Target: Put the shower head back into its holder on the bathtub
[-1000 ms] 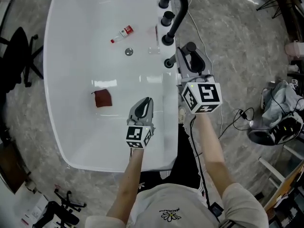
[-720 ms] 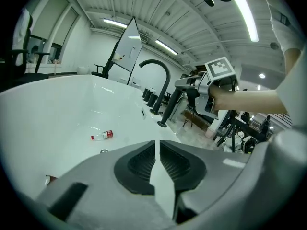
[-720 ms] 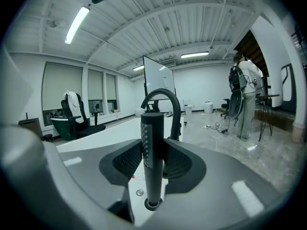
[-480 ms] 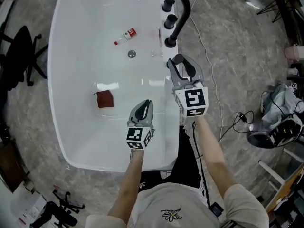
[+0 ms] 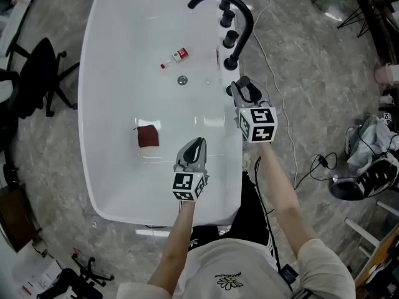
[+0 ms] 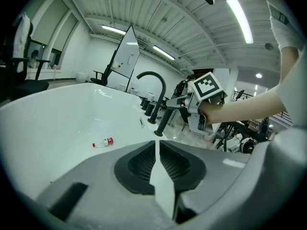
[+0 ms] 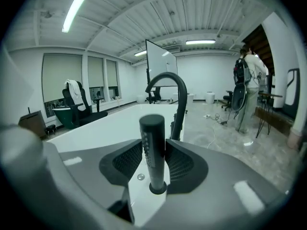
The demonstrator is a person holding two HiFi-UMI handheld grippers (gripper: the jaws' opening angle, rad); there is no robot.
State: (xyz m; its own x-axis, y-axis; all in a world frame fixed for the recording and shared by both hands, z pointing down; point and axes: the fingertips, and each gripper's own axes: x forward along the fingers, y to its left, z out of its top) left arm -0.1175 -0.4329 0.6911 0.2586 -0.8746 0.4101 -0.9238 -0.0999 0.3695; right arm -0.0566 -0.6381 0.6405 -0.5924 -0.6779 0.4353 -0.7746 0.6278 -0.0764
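The black stick-shaped shower head stands upright, its lower end in the round holder on the white bathtub's rim. My right gripper is shut on it, one pad on each side. In the head view this gripper hangs over the right rim just below the curved black faucet. In the left gripper view the shower head slants down to the rim. My left gripper hovers over the basin, shut and holding nothing; its pads leave only a thin slit.
In the basin lie a small red-labelled bottle, a dark red cloth and the drain. Two black knobs stand by the faucet. A white cable trails on the floor; a black office chair stands at the left.
My right gripper has come down and left from beside the tub onto the rim, bringing the shower head to the holder. My left gripper has barely shifted over the basin.
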